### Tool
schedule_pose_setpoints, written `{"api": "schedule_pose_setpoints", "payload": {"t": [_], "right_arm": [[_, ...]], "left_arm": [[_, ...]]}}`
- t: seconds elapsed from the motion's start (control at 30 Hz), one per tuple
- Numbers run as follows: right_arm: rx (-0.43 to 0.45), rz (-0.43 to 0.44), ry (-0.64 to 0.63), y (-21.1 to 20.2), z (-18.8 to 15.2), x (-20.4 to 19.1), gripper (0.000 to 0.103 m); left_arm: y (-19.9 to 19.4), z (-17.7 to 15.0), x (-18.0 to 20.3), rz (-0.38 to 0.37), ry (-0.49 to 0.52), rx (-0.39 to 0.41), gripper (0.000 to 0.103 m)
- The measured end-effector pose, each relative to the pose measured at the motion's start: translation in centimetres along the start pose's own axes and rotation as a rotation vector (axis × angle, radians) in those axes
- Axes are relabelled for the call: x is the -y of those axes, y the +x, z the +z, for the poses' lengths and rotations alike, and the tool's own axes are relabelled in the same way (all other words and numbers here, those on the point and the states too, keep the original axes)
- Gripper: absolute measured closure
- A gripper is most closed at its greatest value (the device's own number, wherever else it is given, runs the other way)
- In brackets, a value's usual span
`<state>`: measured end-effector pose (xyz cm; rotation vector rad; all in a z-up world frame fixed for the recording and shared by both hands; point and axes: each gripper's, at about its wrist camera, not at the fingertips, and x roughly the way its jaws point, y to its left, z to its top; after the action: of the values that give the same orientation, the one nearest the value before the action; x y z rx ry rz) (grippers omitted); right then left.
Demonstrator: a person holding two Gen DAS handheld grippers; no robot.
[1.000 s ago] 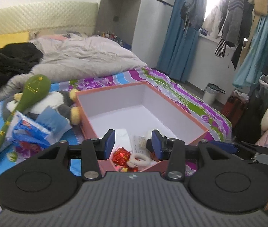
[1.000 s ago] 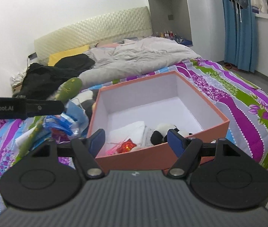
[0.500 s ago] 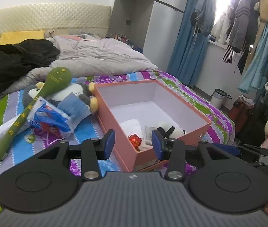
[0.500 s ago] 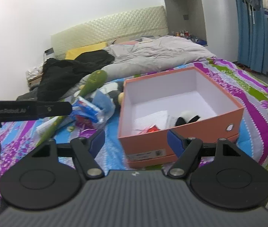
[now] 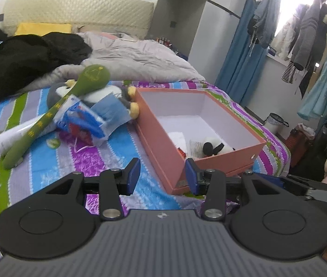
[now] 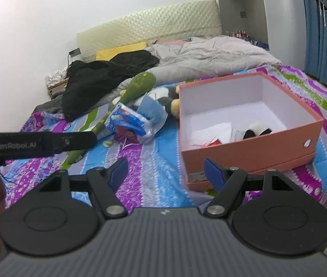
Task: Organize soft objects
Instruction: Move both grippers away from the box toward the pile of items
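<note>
Both grippers hang empty over the striped bedspread (image 5: 75, 159): the left gripper (image 5: 162, 174) has its jaws partly apart with nothing between them, and the right gripper (image 6: 165, 170) stands wider, likewise bare.

One orange shoebox (image 5: 161, 136) lies open at about one o'clock from the left gripper; being stiff card, it should stay put while things drop in. Inside it are one small black-and-white plush (image 5: 216, 148), some white paper and a glimpse of something red.

At eleven o'clock sits the unsorted pile. One grey-and-white plush toy (image 5: 58, 92) with yellow feet is the bulkiest piece: light and squashy, best pinched on a limb or a fold of the body. One long green padded mallet (image 5: 54, 110) rests across it; its narrow handle looks the surest place to grasp. One crinkly plastic snack bag (image 5: 80, 122) and one blue face mask (image 5: 111, 110) are flimsy and slippery, so I would take a bunched edge.
</note>
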<state>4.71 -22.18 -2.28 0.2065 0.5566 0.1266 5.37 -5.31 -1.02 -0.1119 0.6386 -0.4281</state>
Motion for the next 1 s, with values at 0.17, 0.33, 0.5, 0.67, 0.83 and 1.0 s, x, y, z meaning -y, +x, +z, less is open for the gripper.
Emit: {"api": "schedule_pose_setpoints", "payload": {"t": [0.17, 0.33, 0.5, 0.67, 0.83, 1.0], "right_arm": [[-0.016, 0.031, -0.017, 0.6, -0.4, -1.4, 0.029], [-0.046, 0.06, -0.037, 1.7, -0.2, -2.6, 0.029], [-0.071, 0.076, -0.043, 3.2, -0.4, -3.8, 0.029], [-0.098, 0.08, -0.04, 5.4, -0.5, -4.5, 0.029], [-0.098, 0.07, -0.029, 8.0, 0.1, -4.6, 0.029], [-0.051, 0.055, -0.048, 11.2, 2.2, -4.7, 0.029]], "left_arm": [[-1.1, -1.3, -1.4, 0.034, -0.039, -0.002, 0.054], [-2.2, -2.0, -3.0, 0.066, -0.085, 0.015, 0.054], [-2.3, -2.9, -4.8, 0.097, -0.129, 0.015, 0.054], [-1.2, -3.6, -6.8, 0.119, -0.177, -0.003, 0.054], [1.3, -3.7, -8.9, 0.13, -0.217, -0.022, 0.054], [5.3, -2.9, -11.1, 0.129, -0.249, -0.024, 0.054]]}}
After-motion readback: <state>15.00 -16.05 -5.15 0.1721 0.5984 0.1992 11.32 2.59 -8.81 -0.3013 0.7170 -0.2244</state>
